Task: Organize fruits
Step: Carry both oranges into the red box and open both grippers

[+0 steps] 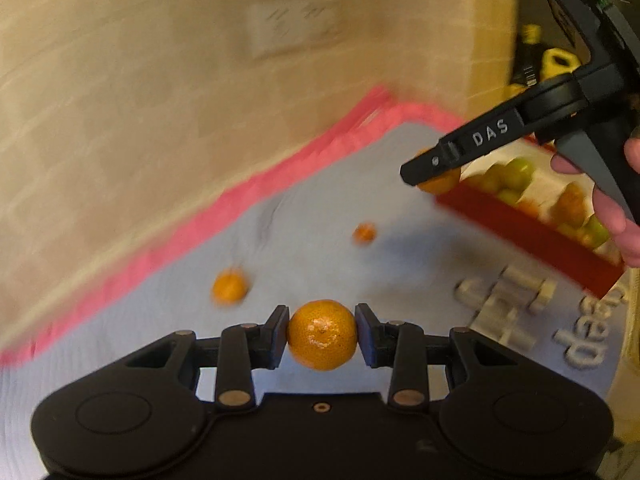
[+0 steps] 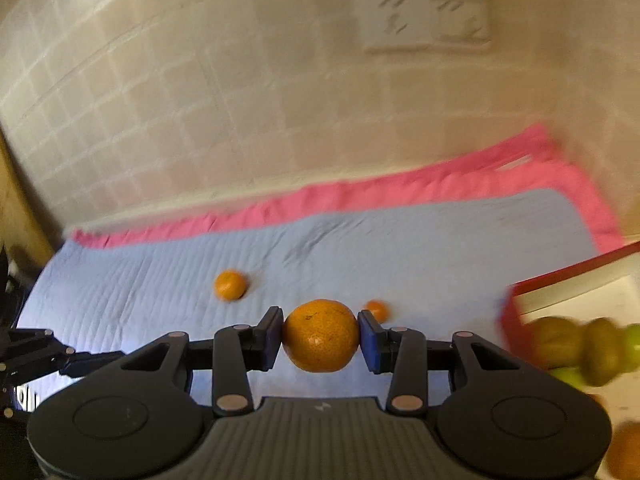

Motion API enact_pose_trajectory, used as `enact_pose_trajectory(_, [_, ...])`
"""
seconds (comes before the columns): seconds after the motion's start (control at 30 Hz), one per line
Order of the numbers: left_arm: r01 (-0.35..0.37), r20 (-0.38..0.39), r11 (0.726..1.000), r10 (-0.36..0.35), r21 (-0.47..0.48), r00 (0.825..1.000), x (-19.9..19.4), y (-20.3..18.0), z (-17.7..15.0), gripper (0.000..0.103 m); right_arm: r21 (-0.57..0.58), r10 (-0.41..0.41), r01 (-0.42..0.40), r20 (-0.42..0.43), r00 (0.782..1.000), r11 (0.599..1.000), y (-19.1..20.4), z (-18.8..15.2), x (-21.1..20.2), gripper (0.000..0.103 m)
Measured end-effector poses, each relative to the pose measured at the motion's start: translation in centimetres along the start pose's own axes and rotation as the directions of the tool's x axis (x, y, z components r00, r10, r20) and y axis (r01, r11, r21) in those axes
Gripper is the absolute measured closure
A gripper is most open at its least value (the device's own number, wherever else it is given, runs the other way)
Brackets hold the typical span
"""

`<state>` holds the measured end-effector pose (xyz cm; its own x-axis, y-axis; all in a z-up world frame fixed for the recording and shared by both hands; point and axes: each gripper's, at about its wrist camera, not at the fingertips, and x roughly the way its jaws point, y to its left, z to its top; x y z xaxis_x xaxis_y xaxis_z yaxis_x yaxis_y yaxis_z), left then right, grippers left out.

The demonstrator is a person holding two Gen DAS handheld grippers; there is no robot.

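Two small round orange mandarins are being carried, one clamped in the left gripper (image 1: 322,334) and one in the right gripper (image 2: 321,335), above the pale blue quilted cloth (image 2: 400,240), so each probably needs lowering into the red-walled box (image 1: 520,232) before release.

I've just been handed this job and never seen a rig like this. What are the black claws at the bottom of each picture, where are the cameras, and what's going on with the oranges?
A person holds a two-finger gripper in each hand; each has a camera looking along its fingers. One picture is from the left gripper, shut on an orange. The other is from the right gripper, shut on another orange. Two loose oranges lie on the blue cloth. A red box on the right holds green and orange fruit.
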<state>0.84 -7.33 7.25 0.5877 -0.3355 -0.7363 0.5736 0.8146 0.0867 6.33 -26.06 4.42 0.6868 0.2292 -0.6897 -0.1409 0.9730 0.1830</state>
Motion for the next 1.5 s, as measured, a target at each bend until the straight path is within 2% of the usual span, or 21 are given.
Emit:
enact_pose_trajectory(0.2, [0.099, 0.110, 0.985, -0.115, 0.143, 0.987, 1.0, -4.3, 6.4, 0.060, 0.083, -0.132, 0.125, 0.089, 0.987, 0.989, -5.9, 0.9, -5.4, 0.060])
enact_pose_trajectory(0.4, [0.194, 0.183, 0.943, -0.248, 0.271, 0.951, 2.9, -9.8, 12.5, 0.059, 0.195, -0.288, 0.261, 0.131, 0.948, 0.945, -13.4, 0.8, -9.9, 0.060])
enact_pose_trajectory(0.53, [0.285, 0.173, 0.898, -0.355, 0.334, 0.919, 5.2, -13.5, 15.8, 0.059, 0.288, -0.349, 0.302, 0.126, 0.929, 0.909, -18.1, 0.4, -12.3, 0.060])
enact_pose_trajectory(0.63, [0.326, 0.140, 0.867, -0.401, 0.378, 0.905, 7.3, -16.4, 16.9, 0.059, 0.348, -0.371, 0.314, 0.111, 0.922, 0.883, -21.1, -0.4, -13.1, 0.060])
enact_pose_trajectory(0.77, [0.398, 0.069, 0.824, -0.460, 0.403, 0.885, 10.2, -19.6, 16.9, 0.059, 0.390, -0.389, 0.335, 0.065, 0.919, 0.858, -23.9, -1.7, -12.4, 0.060])
enact_pose_trajectory(0.9, [0.458, -0.031, 0.792, -0.489, 0.405, 0.872, 14.1, -21.9, 16.0, 0.059, 0.434, -0.362, 0.322, 0.012, 0.932, 0.841, -26.0, -3.4, -10.7, 0.060])
enact_pose_trajectory(1.17, [0.500, -0.141, 0.776, -0.486, 0.384, 0.863, 19.8, -24.7, 14.7, 0.059, 0.496, -0.297, 0.290, -0.067, 0.952, 0.818, -28.7, -5.3, -6.5, 0.060])
enact_pose_trajectory(1.4, [0.515, -0.179, 0.761, -0.486, 0.394, 0.855, 21.3, -25.5, 14.3, 0.059, 0.525, -0.264, 0.274, -0.095, 0.960, 0.806, -29.6, -6.0, -4.3, 0.060])
enact_pose_trajectory(1.5, [0.519, -0.187, 0.763, -0.486, 0.386, 0.853, 21.8, -25.6, 14.2, 0.059, 0.526, -0.262, 0.279, -0.108, 0.959, 0.804, -29.9, -6.1, -3.7, 0.060])
